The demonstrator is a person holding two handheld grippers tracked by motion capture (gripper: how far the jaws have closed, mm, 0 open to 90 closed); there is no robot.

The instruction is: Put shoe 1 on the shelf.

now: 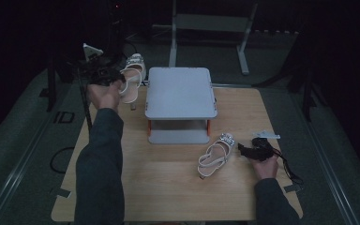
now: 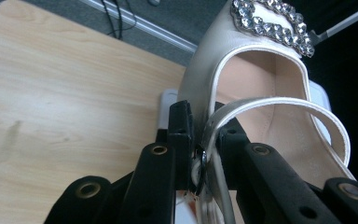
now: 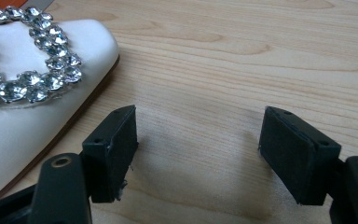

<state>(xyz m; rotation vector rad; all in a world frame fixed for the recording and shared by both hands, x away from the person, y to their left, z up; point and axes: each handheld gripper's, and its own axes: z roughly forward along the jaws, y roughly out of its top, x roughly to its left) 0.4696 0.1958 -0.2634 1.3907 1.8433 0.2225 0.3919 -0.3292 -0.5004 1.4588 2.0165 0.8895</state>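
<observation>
We find almost no legible text. On the grey floor [image 1: 37, 136] left of the table [image 1: 168, 187], in the high view, we read pale marks that look like "ID" [image 1: 63, 117]; they are dim and we can't confirm the letters. We read nothing on the white sandals, the grey stand or the wood surface. Both gripper views carry no print, label, brand or number we can make out.
</observation>
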